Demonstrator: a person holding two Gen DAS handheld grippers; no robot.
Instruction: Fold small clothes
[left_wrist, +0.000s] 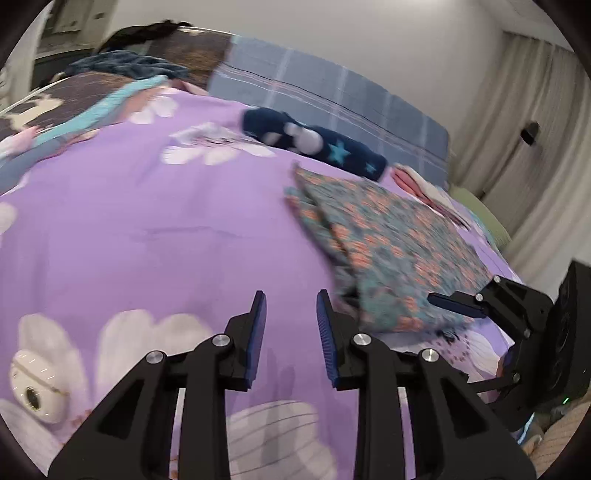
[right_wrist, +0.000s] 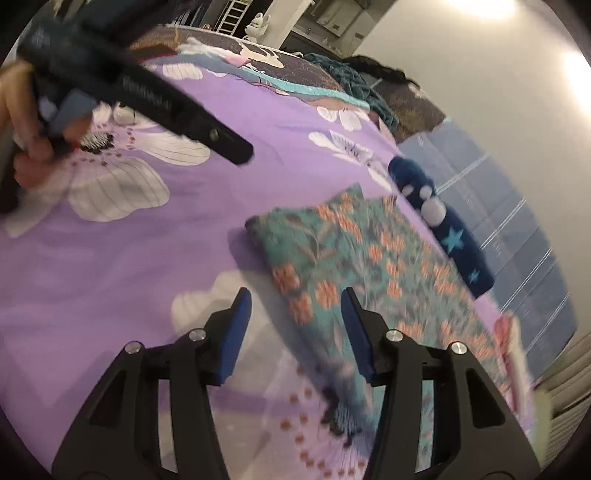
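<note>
Purple bedding printed with large white flowers (left_wrist: 147, 229) covers the bed on which everything lies, and a pale wall is seen behind it.

Between the blue-padded fingers of the left gripper (left_wrist: 291, 306) a clear gap is seen, with nothing held; only bare purple cover lies beneath them, and the floral cloth begins just beside the right-hand finger. The right gripper (right_wrist: 295, 302) is likewise spread open and empty, and the near edge of the floral cloth is seen in the gap between its fingers; contact cannot be judged.

The folded floral cloth (right_wrist: 354, 258), teal with orange blossoms, is laid flat on the cover towards the right edge of the bed. Just beyond it, a dark blue piece with light blue stars and white spots (right_wrist: 443, 229) is stretched along the seam where the purple cover meets a blue-grey checked sheet (left_wrist: 325, 88). A small pink and white item (left_wrist: 417, 181) is seen near the far corner of the floral cloth; what it is cannot be made out. At the head of the bed a crumpled teal blanket (right_wrist: 351, 81) is heaped. Pale curtains (left_wrist: 517, 129) hang beyond the right edge.
</note>
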